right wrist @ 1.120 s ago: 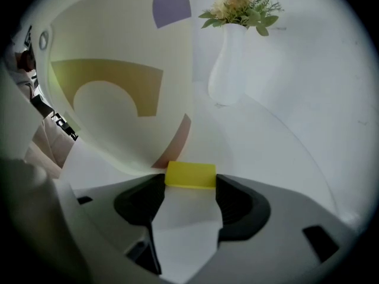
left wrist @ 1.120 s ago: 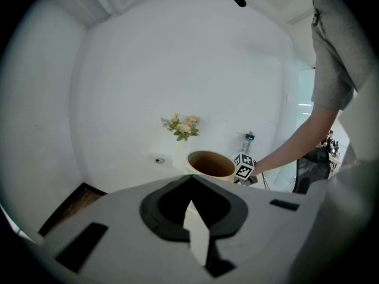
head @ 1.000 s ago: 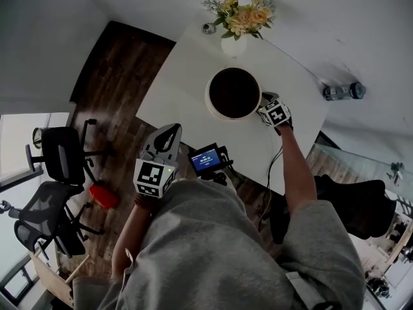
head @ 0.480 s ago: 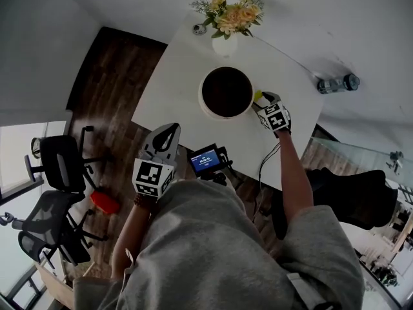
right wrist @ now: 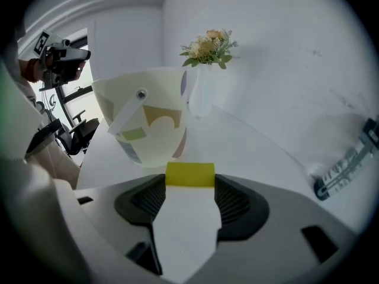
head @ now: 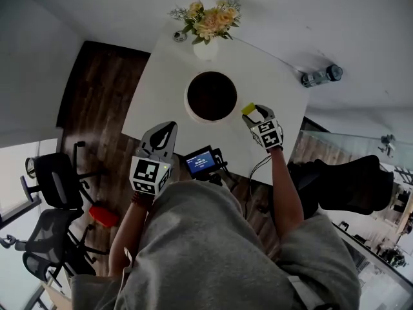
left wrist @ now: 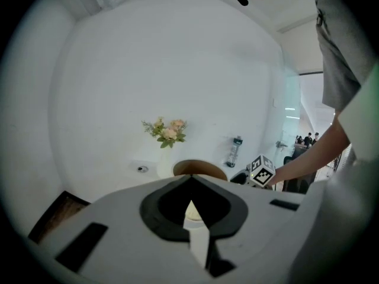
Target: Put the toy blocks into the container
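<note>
Now | right arm (head: 279, 186) outstretched | right gripper (right wrist: 189, 185) clamps yellow block (right wrist: 189, 174) beside container (right wrist: 148, 117)

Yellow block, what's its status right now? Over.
Right gripper shut on small yellow toy block. Block beside round cream container, not yet in. Left gripper shut, empty, off near the table edge. Nothing between block and container.
</note>
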